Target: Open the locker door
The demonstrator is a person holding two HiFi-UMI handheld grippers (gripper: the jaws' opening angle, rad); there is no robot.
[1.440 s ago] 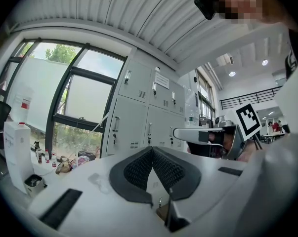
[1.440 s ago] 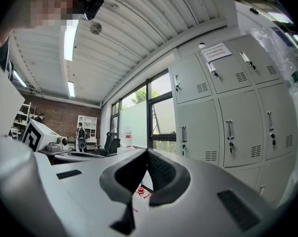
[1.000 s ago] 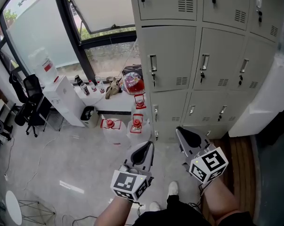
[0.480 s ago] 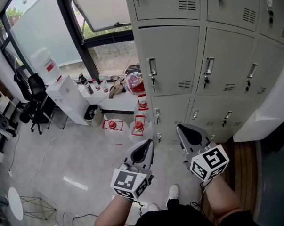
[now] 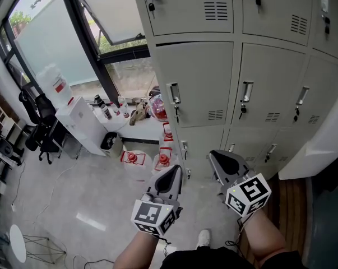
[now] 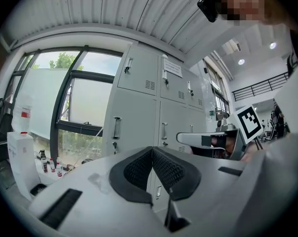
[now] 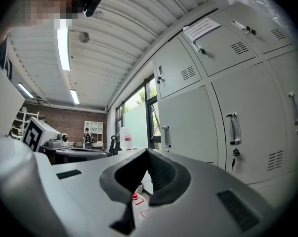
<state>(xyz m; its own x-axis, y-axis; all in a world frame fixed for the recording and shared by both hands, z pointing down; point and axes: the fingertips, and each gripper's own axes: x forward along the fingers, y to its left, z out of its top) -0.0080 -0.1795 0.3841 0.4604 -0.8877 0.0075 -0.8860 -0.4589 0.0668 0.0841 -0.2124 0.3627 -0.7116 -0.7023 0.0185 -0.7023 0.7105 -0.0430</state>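
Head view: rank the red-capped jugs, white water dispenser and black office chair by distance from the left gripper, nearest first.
1. red-capped jugs: low down, just ahead and slightly left of the left gripper.
2. white water dispenser: further left and further back.
3. black office chair: far left, beyond the dispenser.

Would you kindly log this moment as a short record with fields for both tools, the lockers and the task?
lockers: grey, all in view closed
handle: middle row, left column, untouched
left tool: shut, empty, apart from the lockers
right tool: shut, empty, apart from the lockers
task: nothing opened yet
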